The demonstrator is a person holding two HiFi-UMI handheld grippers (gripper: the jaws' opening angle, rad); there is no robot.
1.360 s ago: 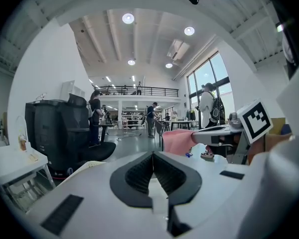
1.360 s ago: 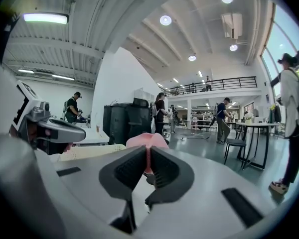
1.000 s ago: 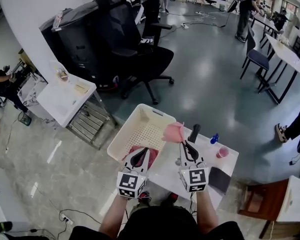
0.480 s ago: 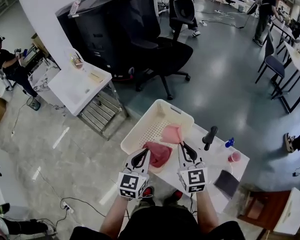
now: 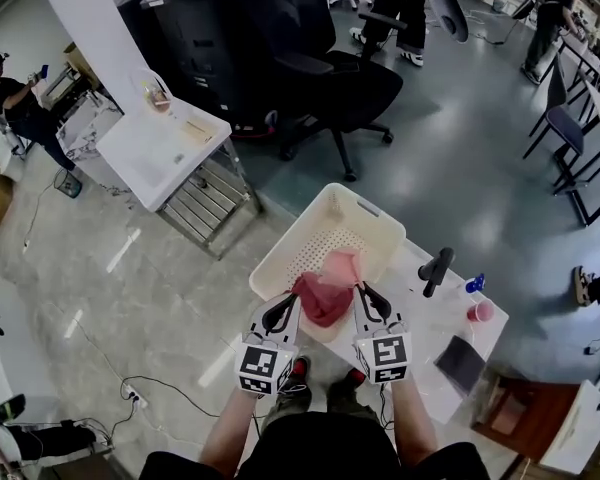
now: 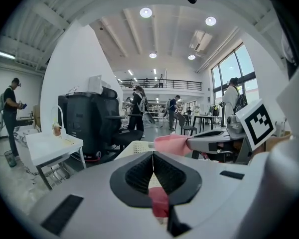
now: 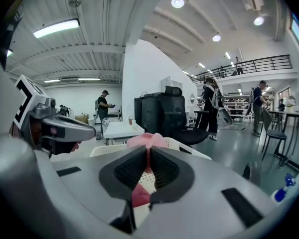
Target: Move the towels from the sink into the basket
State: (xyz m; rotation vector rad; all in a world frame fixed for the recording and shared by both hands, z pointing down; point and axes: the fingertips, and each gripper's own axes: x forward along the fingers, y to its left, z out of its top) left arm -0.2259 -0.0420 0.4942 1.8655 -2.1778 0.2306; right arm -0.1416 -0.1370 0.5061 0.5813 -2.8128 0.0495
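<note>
**Item 1. Left gripper** [image 5: 288,306]. Jaws closed tight on a fold of the red towel [image 5: 322,300]. In the left gripper view the pads meet, with red cloth pinched low between them. The towel hangs bunched at the near rim of the basket [image 5: 372,208], partly over the rim and not clearly inside.

**Item 2. Right gripper** [image 5: 363,296]. Jaws almost together, clamped on the pink towel [image 5: 342,266]. The right gripper view shows pink cloth rising out of the slit between the pads. The towel sits over the perforated floor of the basket, just beyond the red one and touching it.

**Item 3. Basket.** White, slotted, on the near-left end of the counter [image 5: 420,333]. Nothing shows on its floor apart from the two held towels.

**Item 4. Faucet** [image 5: 436,268]. Black, right of the basket, apart from both grippers. The sink basin cannot be made out.

**Step in hand (judged).** Delivery of both towels into the basket, release not yet made.

**Handling notes.**
- Carry the left gripper further in, so the red towel clears the near rim before release. Dropped here, it may drape over the wall or slide out.
- Lower both towels inside the walls.
- Open the jaws fully, since terry cloth can catch on ribbed pads.
- Draw the grippers straight back.
</note>
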